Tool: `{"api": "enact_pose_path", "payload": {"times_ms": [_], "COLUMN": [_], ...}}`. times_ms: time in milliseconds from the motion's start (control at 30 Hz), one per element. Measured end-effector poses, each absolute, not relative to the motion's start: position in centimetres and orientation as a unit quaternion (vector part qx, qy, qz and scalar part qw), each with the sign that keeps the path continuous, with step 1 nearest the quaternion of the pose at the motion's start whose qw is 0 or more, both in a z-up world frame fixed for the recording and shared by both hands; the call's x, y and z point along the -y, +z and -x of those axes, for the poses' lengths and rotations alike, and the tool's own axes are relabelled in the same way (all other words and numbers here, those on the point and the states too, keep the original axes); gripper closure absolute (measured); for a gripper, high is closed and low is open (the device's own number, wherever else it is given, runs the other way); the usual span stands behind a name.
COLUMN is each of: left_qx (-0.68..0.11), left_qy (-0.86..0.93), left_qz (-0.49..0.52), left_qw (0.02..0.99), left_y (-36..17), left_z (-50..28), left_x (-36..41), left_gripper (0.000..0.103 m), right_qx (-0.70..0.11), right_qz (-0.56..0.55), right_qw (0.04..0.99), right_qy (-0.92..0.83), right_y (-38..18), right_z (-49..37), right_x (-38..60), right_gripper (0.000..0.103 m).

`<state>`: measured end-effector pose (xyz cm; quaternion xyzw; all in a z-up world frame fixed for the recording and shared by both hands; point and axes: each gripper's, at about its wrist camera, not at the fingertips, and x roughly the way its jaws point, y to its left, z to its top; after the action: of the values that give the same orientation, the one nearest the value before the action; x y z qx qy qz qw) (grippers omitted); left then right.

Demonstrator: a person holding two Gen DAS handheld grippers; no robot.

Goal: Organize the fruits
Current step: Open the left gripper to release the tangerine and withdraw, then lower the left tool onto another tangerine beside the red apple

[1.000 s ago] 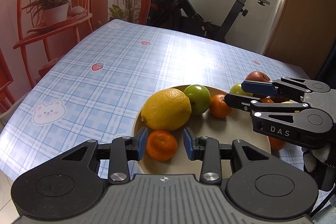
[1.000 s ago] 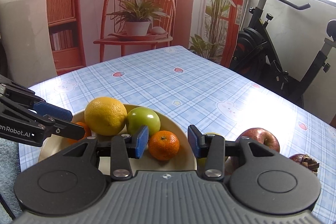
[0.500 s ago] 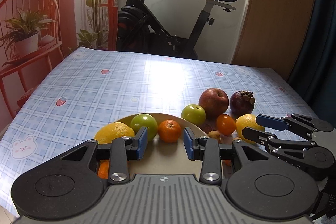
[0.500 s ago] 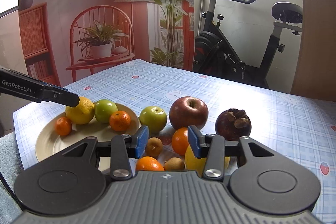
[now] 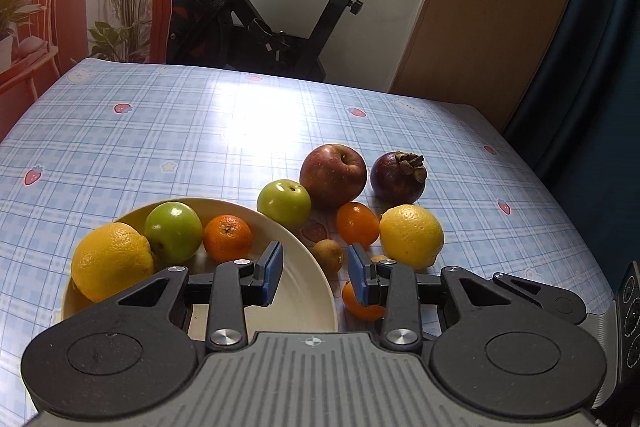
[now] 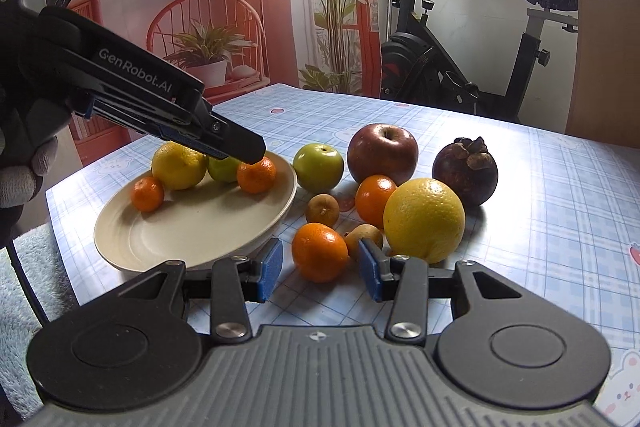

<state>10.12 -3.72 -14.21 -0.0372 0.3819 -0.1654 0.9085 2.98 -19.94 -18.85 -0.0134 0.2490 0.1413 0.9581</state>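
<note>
Both grippers have swung away from the plate (image 6: 200,247) toward the loose fruit since a second ago, when the left gripper (image 5: 314,273) framed the small mandarin (image 6: 148,193) on the plate and the right gripper (image 6: 320,269) framed the other mandarin (image 6: 257,174) there. Now the left gripper hangs above the plate's right rim, its blue pads apart with nothing between them; a kiwi (image 5: 328,255) lies just beyond its tips, off the plate. On the right gripper the pads also stand apart and grip nothing, and a loose mandarin (image 6: 319,251) sits on the table (image 6: 540,195) just ahead of the gap, touching neither pad. On the plate, near the table's left edge, lie a lemon (image 6: 178,165), a green apple (image 5: 173,231) and the two mandarins. Beside the plate's right rim, toward the middle of the table, cluster a second green apple (image 6: 318,167), a red apple (image 6: 382,151), a mangosteen (image 6: 466,171), a large lemon (image 6: 424,219), another mandarin (image 6: 374,199) and two small brown fruits (image 6: 364,235)
</note>
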Motion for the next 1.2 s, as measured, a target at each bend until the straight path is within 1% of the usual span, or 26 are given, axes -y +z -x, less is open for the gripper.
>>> {"api": "enact_pose_path", "payload": {"times_ms": [233, 633, 667, 767, 1033, 1200], "left_qx": [-0.391, -0.372, -0.371, -0.368, -0.365, -0.365], "left_qy": [-0.159, -0.137, -0.137, -0.136, -0.139, -0.144], "left_qz": [0.043, 0.054, 0.054, 0.058, 0.065, 0.064], "left_qw": [0.906, 0.916, 0.917, 0.918, 0.918, 0.918], "left_y": [-14.7, -14.5, -14.5, -14.4, -14.5, -14.6], "left_z": [-10.5, -10.1, -10.1, -9.9, -9.6, -9.2], "left_x": [3.5, 2.5, 2.5, 2.3, 2.2, 2.1], "left_gripper": [0.066, 0.066, 0.066, 0.066, 0.066, 0.066], "right_qx": [-0.256, -0.244, -0.245, -0.259, -0.267, -0.277], "right_qz": [0.009, 0.033, 0.037, 0.049, 0.042, 0.069], "right_qw": [0.956, 0.958, 0.957, 0.954, 0.953, 0.947], "right_qy": [0.141, 0.148, 0.149, 0.143, 0.14, 0.147], "right_y": [-19.1, -18.4, -18.4, -18.7, -18.7, -19.0], "right_z": [-3.5, -4.7, -4.9, -5.5, -4.7, -5.3], "right_x": [20.1, 19.0, 18.8, 18.5, 19.0, 17.8], "right_gripper": [0.058, 0.059, 0.06, 0.069, 0.069, 0.065]}}
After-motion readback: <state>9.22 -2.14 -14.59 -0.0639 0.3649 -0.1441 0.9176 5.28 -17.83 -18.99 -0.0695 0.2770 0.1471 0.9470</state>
